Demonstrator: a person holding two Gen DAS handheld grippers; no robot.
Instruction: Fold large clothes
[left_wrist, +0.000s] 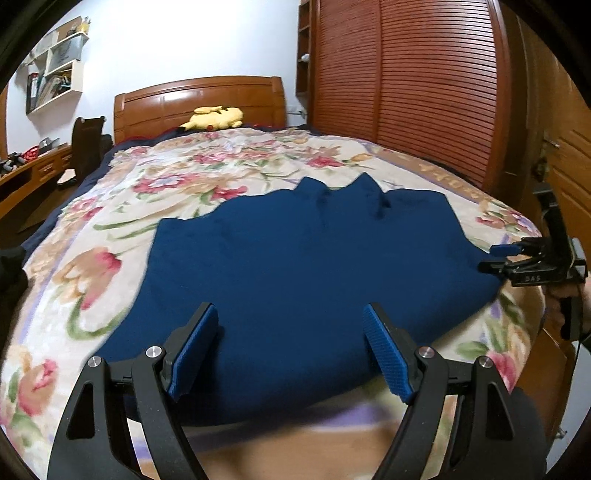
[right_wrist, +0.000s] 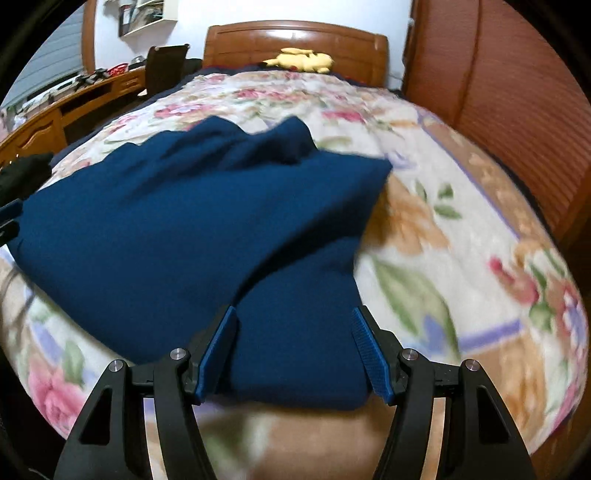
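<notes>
Nearest to us, our left gripper (left_wrist: 290, 317) hangs with its blue pads spread wide apart above the near edge of the dark blue garment (left_wrist: 295, 258), nothing pinched between them. Our right gripper (right_wrist: 293, 321) likewise has its jaws parted, with a folded flap of that same garment lying between the pads but not clamped. In the left wrist view the right gripper also shows at the garment's right-hand edge, a hand (left_wrist: 570, 295) on its handle. The garment lies partly folded near the foot of the bed, spread on a floral blanket (left_wrist: 110, 206), its far edge bunched into peaks. Farther off, a yellow plush toy (left_wrist: 216, 117) rests by the wooden headboard (left_wrist: 199, 96). A slatted wooden wardrobe (left_wrist: 406, 81) stands to the right, a desk (right_wrist: 74, 99) and wall shelves (left_wrist: 55, 62) to the left.
</notes>
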